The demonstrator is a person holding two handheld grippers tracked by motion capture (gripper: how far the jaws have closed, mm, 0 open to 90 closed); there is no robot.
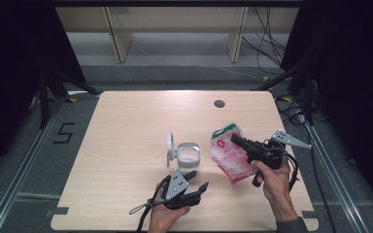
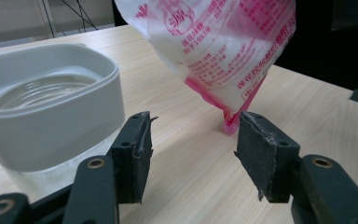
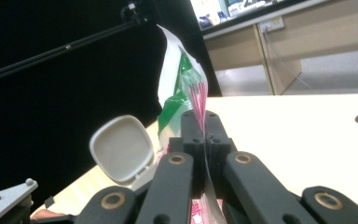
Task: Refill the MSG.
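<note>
- A pink-and-white printed bag (image 1: 229,154) is held above the table, right of centre, with its lower corner down on the wood, or all but, as seen in the left gripper view (image 2: 228,126).
- The bag's green-banded top edge is pinched flat in the right gripper (image 1: 236,139), whose fingers are clenched on the film (image 3: 200,130).
- A white tub (image 1: 188,156) with clear contents is stood just left of the bag; its hinged lid (image 1: 171,145) is stood upright and open at the tub's left side.
- The left gripper (image 1: 198,181) is held low on the near side of the tub, its fingers (image 2: 137,149) released and spread, with nothing between them; the bag's lower corner is seen beyond the gap.
- Progress is judged as early to middle: the tub is already opened and the bag is lifted beside it, but the bag is not yet tipped over the tub's mouth.
- What is left is judged to be taking the bag's bottom with the free gripper, then pouring into the tub.
- The table (image 1: 126,121) is of pale wood grain, with a round cable hole (image 1: 219,103) towards the far edge.
- Beyond it a grey floor, light wooden shelving legs, loose cables and black curtains at both sides are seen.
</note>
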